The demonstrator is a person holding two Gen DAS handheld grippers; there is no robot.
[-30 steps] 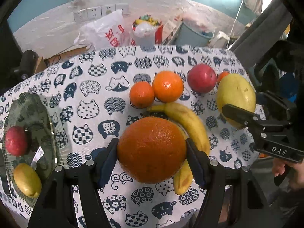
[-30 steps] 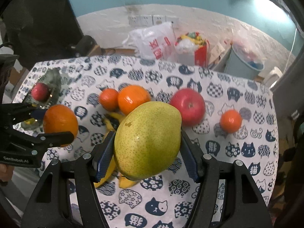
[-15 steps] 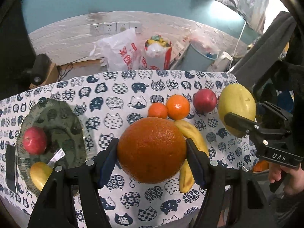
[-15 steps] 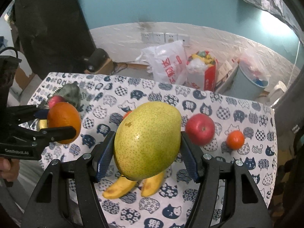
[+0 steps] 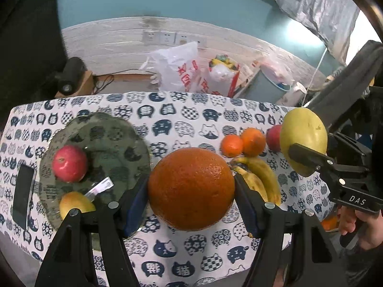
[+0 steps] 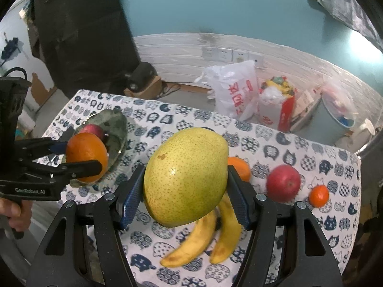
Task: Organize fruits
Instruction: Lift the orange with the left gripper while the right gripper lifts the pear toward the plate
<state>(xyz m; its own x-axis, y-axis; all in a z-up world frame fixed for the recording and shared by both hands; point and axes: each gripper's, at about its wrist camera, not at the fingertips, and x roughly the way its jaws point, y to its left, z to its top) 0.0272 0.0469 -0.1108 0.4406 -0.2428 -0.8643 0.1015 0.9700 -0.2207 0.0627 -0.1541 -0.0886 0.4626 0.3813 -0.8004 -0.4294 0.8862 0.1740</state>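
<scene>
A table (image 5: pixel 167 251) draped in a white cloth printed with navy cat faces fills both wrist views, its far edge facing a white panelled wall base under a teal wall. On the cloth's left part sits a round dark glass plate (image 5: pixel 112 131), holding a red apple (image 5: pixel 69 163), a yellow-green pear (image 5: pixel 75 204) at its near rim, and a small slip of paper between them. Just left of the plate lies a dark phone (image 5: pixel 22 196).

The right gripper (image 6: pixel 185 196) is clamped on a large yellow-green pear (image 6: pixel 185 177), both blue pads pressed to its sides, held in the air above 2 bananas (image 6: pixel 205 234) that lie on the cloth. The left gripper (image 5: pixel 191 193) is clamped the same way on a big orange (image 5: pixel 191 189), lifted clear of the cloth just right of the plate; in the right wrist view this orange hangs in front of the plate's near rim.

On the cloth's right part, beyond the bananas, rest a second red apple (image 6: pixel 283 183), a mid-sized orange (image 5: pixel 253 141) with a smaller tangerine (image 5: pixel 231 146) touching it, and another tangerine (image 6: pixel 318 196) alone near the right edge.

Behind the table stand a white plastic bag with red print (image 6: pixel 235 88), a red-and-white bag stuffed with wrappers (image 6: pixel 275 102), and a pale blue bucket (image 6: pixel 337 119). A person's hand (image 5: pixel 361 227) grips the right gripper's handle.
</scene>
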